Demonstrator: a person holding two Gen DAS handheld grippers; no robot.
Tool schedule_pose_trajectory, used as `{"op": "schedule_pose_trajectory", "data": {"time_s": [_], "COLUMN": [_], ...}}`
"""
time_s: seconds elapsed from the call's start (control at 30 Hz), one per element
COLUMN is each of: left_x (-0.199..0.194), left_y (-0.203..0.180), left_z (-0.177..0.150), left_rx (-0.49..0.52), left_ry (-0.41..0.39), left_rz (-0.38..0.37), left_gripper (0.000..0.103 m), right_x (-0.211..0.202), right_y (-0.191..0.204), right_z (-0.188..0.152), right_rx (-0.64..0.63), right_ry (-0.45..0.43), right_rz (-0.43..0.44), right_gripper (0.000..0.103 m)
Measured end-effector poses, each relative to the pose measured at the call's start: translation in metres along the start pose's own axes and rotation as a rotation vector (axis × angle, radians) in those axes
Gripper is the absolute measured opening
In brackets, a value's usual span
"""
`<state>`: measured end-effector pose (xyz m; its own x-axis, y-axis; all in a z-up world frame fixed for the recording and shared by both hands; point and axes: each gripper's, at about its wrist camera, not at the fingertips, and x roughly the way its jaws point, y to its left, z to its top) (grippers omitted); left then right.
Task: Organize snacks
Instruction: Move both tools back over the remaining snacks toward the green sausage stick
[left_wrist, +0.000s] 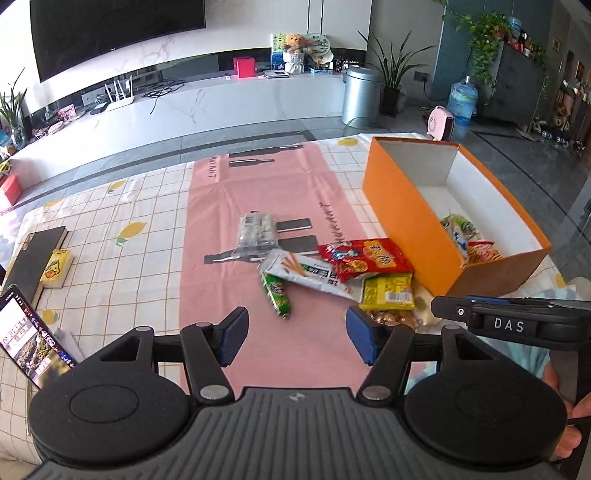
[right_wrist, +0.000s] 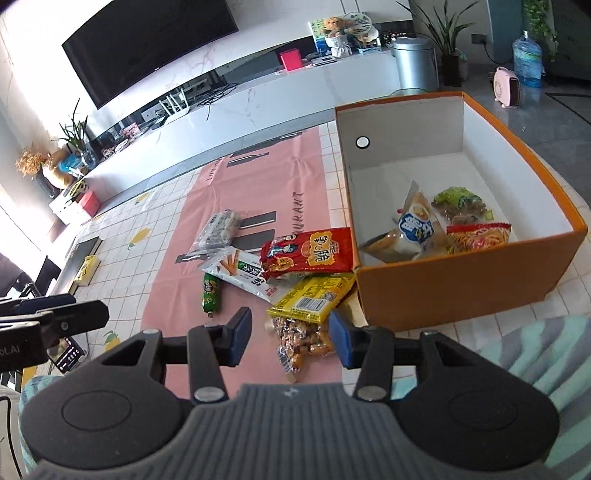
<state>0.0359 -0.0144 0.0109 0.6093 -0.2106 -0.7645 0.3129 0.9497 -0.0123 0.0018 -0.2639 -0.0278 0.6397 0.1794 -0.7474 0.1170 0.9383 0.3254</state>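
An orange box (left_wrist: 402, 206) (right_wrist: 458, 280) stands open at the right with three snack packs inside (right_wrist: 436, 225). Loose snacks lie on the pink mat to its left: a red bag (left_wrist: 364, 258) (right_wrist: 312, 253), a white stick-biscuit pack (left_wrist: 306, 273) (right_wrist: 243, 271), a green tube (left_wrist: 277, 293) (right_wrist: 211, 293), a yellow pack (left_wrist: 388, 293) (right_wrist: 314, 299), a clear nut bag (right_wrist: 303, 341) and a clear pack of white pieces (left_wrist: 256, 232) (right_wrist: 218, 230). My left gripper (left_wrist: 295, 339) is open and empty above the mat. My right gripper (right_wrist: 288, 341) is open, its fingers either side of the nut bag.
A phone (left_wrist: 29, 339) lies at the front left, with a black book (left_wrist: 35, 258) and a small yellow box (left_wrist: 57, 267) behind it. The table has a checked cloth (left_wrist: 129, 206). A TV bench, bin and plants stand beyond the table.
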Motion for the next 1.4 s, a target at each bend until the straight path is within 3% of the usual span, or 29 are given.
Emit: {"op": "schedule_pose_trajectory", "data": {"time_s": [0.13,0.27,0.7,1.1,1.2,1.4], "left_x": [0.013,0.031,0.103,0.162,0.173,0.179], "left_y": [0.008,0.013,0.029,0.044,0.042,0.043], "left_z": [-0.003,-0.001,0.014,0.013,0.012,0.008], "left_rx": [-0.021,-0.033,-0.028,-0.111,-0.106,-0.134], "left_ry": [0.011,0.032,0.132,0.198,0.210,0.220], "left_rz": [-0.008,-0.020,-0.047,-0.078,-0.067,-0.087], "left_gripper": [0.071,0.067,0.063,0.063,0.060,0.033], "right_x": [0.019,0.039,0.098,0.123,0.123,0.117], "right_y": [-0.001,0.003,-0.009,-0.011,-0.011,-0.010], "right_z": [-0.008,-0.007,-0.001,0.012,0.012,0.007], "right_rx": [0.040,0.051,0.165,0.211,0.214,0.213], "right_ry": [0.015,0.010,0.064,0.072,0.066,0.039], "right_rz": [-0.023,-0.025,-0.106,-0.062,-0.075,-0.075], "right_gripper": [0.045,0.055,0.055,0.055,0.047,0.022]}}
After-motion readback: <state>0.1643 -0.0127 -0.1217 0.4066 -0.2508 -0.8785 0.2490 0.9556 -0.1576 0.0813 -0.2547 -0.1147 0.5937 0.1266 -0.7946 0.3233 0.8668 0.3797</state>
